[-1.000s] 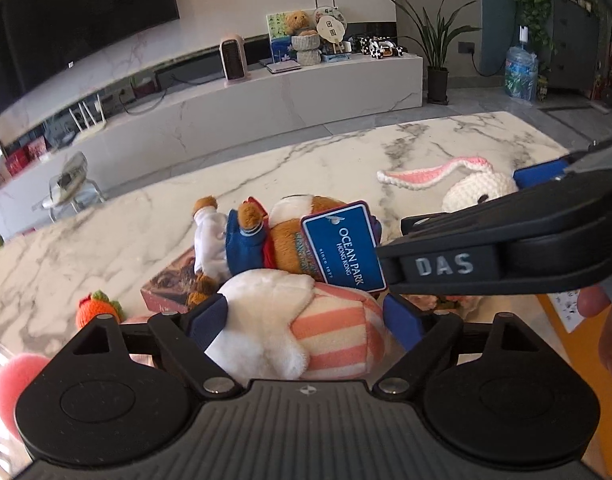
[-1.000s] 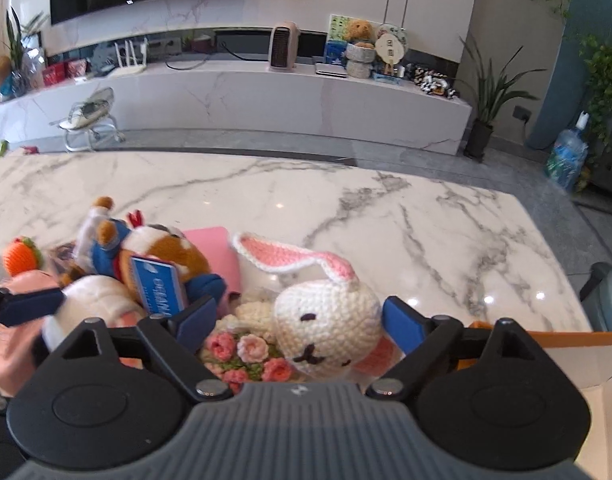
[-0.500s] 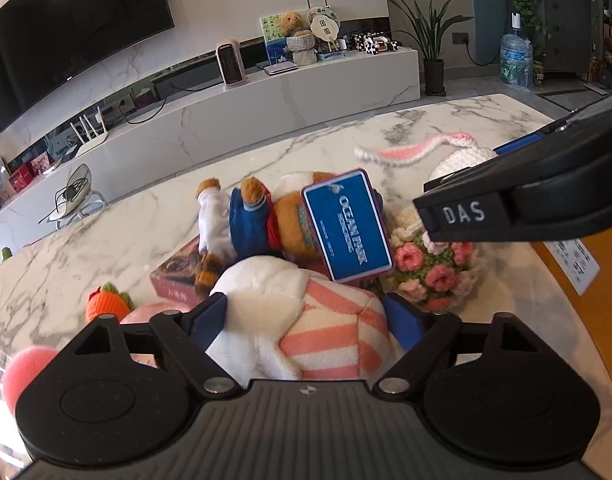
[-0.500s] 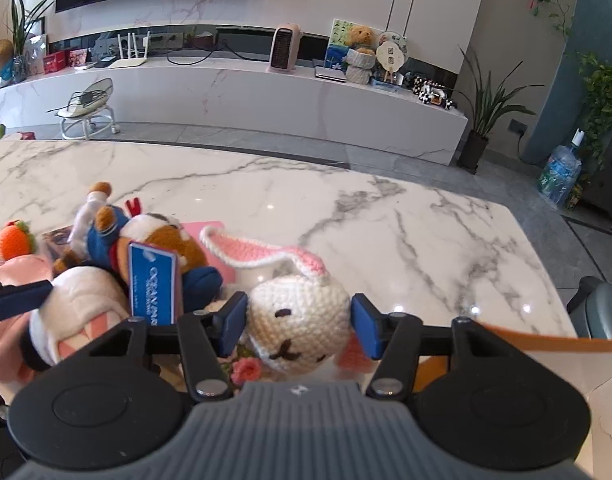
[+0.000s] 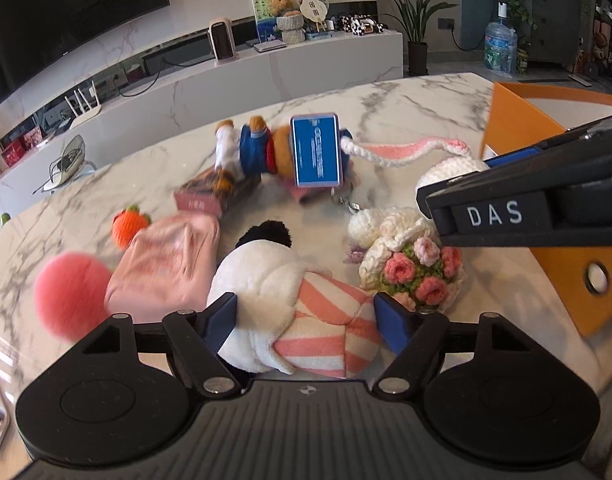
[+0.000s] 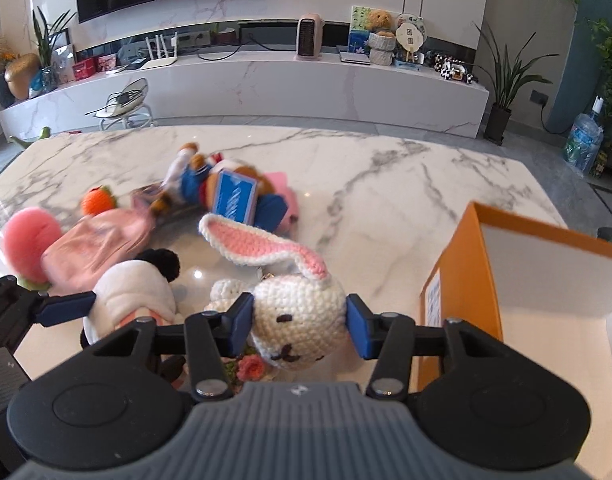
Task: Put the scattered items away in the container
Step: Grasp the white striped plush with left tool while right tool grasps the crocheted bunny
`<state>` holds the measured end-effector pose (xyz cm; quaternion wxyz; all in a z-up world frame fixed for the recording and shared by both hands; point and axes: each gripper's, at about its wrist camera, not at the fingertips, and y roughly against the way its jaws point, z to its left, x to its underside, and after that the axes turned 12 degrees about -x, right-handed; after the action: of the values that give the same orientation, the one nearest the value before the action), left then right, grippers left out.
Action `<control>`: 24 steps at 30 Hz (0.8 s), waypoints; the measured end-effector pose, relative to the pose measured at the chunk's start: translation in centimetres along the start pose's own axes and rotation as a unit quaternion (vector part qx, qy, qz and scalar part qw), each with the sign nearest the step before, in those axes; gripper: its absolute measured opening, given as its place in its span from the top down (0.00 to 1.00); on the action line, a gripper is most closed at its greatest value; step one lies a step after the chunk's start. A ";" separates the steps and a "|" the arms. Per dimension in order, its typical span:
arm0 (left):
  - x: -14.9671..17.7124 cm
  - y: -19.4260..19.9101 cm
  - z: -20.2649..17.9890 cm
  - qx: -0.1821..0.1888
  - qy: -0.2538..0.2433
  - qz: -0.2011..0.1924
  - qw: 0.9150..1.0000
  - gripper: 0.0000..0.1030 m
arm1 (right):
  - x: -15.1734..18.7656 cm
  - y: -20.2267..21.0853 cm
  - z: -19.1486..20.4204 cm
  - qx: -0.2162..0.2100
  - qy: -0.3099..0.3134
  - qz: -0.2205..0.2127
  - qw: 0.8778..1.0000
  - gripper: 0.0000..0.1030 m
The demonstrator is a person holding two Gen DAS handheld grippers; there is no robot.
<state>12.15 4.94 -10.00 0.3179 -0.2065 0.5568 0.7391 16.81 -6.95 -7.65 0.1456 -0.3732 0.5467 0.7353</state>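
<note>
Only the right wrist view showed the orange container's (image 6: 461,280) white inside; the left view alone showed the whole crocheted bouquet (image 5: 413,268) on the counter (image 6: 385,184). The right gripper (image 6: 300,322) had just been closing and its fingers pinched the crocheted rabbit's (image 6: 298,312) head beside the container. The left gripper (image 5: 306,320), jaws narrowing, pressed both sides of the striped plush (image 5: 298,312). Both toys sat higher than a second ago
</note>
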 end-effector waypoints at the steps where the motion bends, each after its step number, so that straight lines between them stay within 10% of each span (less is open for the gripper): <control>1: 0.4 0.5 0.1 0.001 -0.002 0.002 1.000 0.20 | 0.4 0.4 0.3 -0.004 -0.001 0.001 1.000 0.49; 13: 3.2 3.9 1.7 0.015 0.034 0.016 0.999 0.21 | 4.4 3.9 1.9 -0.035 -0.024 0.018 0.999 0.47; 24: 4.1 4.2 3.1 0.024 0.130 0.026 0.991 0.17 | 5.5 3.2 0.8 -0.036 -0.063 0.001 0.997 0.21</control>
<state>6.44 8.16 -8.89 0.2286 -0.2785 0.6159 0.7006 10.76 -8.48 -9.23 0.1649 -0.3308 0.5100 0.7767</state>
